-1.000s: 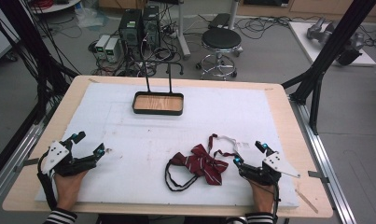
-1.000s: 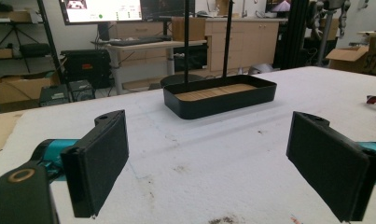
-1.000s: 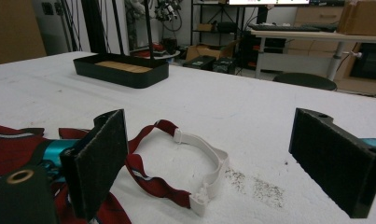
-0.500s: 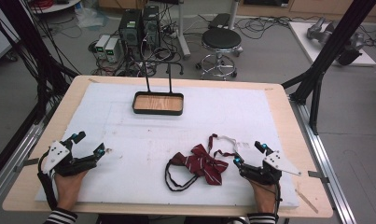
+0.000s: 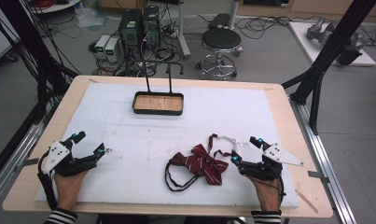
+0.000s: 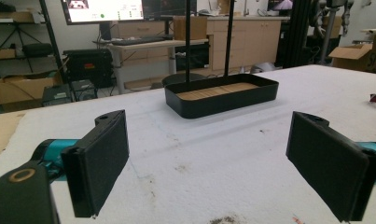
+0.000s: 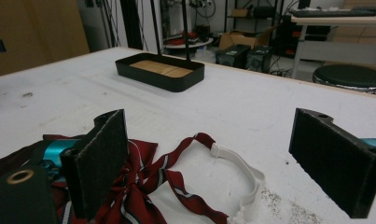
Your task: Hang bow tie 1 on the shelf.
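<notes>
- Nothing much has shifted over the last second: both grippers sit where they were at the near edge of the tabletop (image 5: 279,100), and the bow tie has not moved.
- On the person's left, the left gripper (image 5: 87,148) rests low on the white mat, jaws spread wide with only bare mat between them; its own view shows the two black pads (image 6: 101,161) well apart.
- On the person's right, the right gripper (image 5: 244,150) is likewise wide open and holds nothing.
- A dark red striped bow tie (image 5: 202,163) lies flat on the mat near the front, just to the left of the right gripper, close to its nearer jaw. From the right gripper view I cannot say for sure whether that jaw touches the cloth.
- Its black cord (image 5: 176,179) loops toward the front edge, and a strap with a white elastic section (image 7: 239,165) curls out on the mat between the right gripper's jaws.
- Farther back, well apart from both grippers, stands a shallow black tray (image 5: 157,103) with a wooden floor and two thin black uprights (image 5: 146,79) rising from its far side.
- Striped sleeves (image 5: 59,217) show at the person's wrists.
</notes>
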The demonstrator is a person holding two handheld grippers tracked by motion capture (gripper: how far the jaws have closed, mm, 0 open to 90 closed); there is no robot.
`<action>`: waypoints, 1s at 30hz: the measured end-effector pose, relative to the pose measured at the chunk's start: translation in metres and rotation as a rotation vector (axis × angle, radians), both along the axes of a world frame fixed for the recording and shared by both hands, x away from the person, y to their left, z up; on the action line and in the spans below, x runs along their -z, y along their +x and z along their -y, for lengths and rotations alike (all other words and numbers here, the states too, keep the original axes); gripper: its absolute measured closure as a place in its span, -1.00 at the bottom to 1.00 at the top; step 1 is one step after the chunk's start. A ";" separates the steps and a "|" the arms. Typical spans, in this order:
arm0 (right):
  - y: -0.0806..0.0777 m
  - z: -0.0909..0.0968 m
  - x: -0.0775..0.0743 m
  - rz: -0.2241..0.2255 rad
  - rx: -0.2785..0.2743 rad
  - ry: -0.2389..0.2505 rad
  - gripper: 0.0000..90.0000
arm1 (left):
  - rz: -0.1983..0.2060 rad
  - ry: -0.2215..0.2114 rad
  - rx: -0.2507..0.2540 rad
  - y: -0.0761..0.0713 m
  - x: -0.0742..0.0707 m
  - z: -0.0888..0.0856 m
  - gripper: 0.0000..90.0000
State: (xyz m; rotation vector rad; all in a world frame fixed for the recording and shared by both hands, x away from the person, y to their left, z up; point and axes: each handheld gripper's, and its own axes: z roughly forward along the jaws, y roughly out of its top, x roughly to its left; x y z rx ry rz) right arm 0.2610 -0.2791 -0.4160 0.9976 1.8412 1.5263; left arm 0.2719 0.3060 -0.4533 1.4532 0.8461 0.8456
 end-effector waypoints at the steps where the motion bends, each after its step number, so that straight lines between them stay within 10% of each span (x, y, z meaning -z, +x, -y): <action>1: 0.001 -0.001 -0.003 -0.006 -0.004 -0.009 -0.76 | 0.000 0.000 0.000 0.000 0.000 0.000 -0.70; 30: 0.043 -0.060 -0.030 -0.279 -0.300 -0.346 -0.66 | -0.003 -0.007 0.000 0.000 0.000 -0.001 -0.70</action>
